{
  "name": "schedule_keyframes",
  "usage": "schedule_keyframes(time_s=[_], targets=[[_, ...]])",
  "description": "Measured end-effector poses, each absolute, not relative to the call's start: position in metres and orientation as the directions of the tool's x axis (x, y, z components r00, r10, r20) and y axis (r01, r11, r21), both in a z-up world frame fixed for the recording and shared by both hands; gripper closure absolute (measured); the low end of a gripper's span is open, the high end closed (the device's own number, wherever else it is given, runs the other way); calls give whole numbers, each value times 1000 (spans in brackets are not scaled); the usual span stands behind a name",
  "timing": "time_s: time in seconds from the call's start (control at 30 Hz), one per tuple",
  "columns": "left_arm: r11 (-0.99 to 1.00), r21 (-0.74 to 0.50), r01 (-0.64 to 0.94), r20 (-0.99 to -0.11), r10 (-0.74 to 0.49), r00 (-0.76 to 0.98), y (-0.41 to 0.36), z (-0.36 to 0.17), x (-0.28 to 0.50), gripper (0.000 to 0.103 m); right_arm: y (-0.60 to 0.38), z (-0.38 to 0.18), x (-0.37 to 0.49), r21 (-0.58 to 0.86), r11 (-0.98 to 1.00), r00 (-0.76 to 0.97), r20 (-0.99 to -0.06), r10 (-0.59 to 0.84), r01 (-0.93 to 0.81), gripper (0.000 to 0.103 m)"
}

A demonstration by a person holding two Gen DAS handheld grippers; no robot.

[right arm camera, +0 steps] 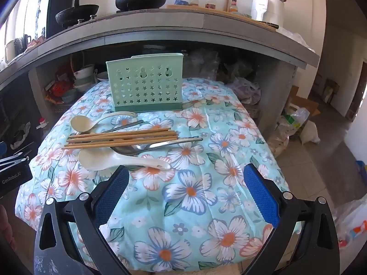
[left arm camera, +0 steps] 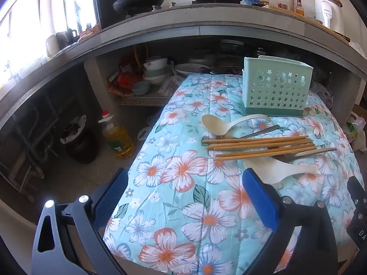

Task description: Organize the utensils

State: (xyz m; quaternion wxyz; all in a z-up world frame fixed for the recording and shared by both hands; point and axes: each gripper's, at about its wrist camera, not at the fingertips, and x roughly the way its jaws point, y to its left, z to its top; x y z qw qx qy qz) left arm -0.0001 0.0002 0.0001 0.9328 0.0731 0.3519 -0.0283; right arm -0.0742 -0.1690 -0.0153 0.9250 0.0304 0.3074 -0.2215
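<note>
Hovering over the near edge of the table (right arm camera: pixel 190 206), I hold both grippers spread wide and empty: the left gripper (left arm camera: pixel 183 197) low by the near left corner, the right gripper (right arm camera: pixel 187 192) beside it. Nothing is sorted yet, so this is the first pick. The holder (right arm camera: pixel 146 84) stands upright at the far edge, seemingly empty. Before it, mid-table, lies the pile: chopsticks (right arm camera: pixel 121 137) across metal spoons (right arm camera: pixel 137 149), a ladle (right arm camera: pixel 80 122) behind, a rice paddle (right arm camera: pixel 110 159) nearest. Next I should reach forward, straddle the paddle's handle and close.
</note>
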Motion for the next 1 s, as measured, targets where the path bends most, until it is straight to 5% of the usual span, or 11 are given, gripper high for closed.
schedule_keyframes(time_s=[1.0], targets=[[986,121,118,-653,-11,757,-1,5,0,5,-168,-9,-74,-81,900,714,-580,-392,428,8]])
